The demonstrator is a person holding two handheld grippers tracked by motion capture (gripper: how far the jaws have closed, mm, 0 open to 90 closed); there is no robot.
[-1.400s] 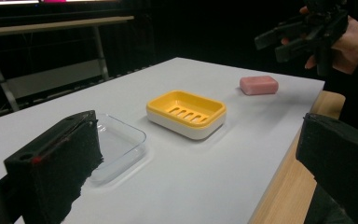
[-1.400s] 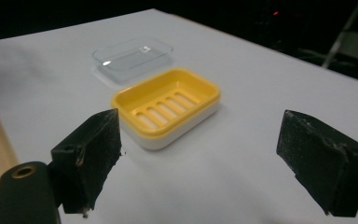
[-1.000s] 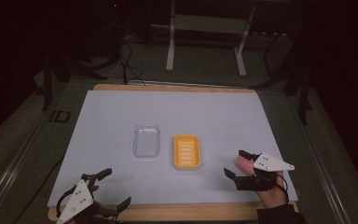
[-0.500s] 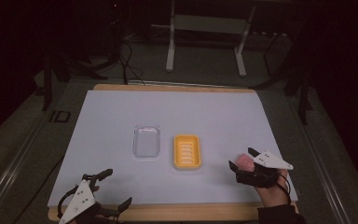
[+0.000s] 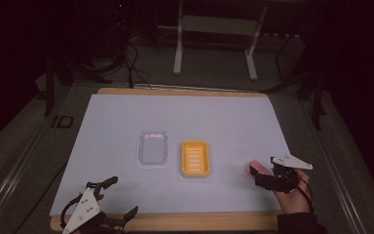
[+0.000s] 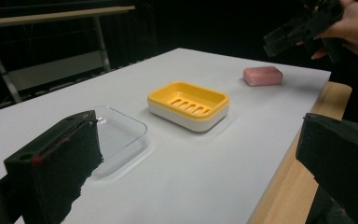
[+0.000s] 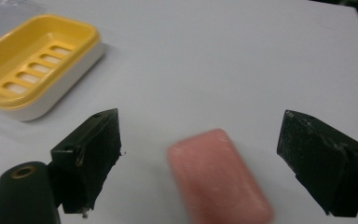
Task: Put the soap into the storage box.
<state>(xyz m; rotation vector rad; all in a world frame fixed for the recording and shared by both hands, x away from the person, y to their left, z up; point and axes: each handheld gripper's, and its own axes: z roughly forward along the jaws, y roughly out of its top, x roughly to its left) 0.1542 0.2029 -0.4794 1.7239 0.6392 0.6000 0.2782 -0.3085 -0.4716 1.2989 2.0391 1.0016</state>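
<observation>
A pink soap bar lies flat on the white table sheet, at the near right. My right gripper hovers just behind it, held by a hand. In the right gripper view the soap bar sits between the open jaws of the right gripper, and neither jaw touches it. A yellow soap dish with a slotted floor stands mid-table, a clear plastic tray to its left. My left gripper is open at the near left edge, holding nothing. The left gripper view shows the dish, the tray and the soap.
The white sheet covers a wooden tabletop whose bare edge runs along the near side. Metal stand legs and cables lie on the dark floor beyond the far edge.
My right gripper has shifted a little to the right and toward the near edge, staying by the soap. The soap has kept its place. My left gripper has barely moved.
</observation>
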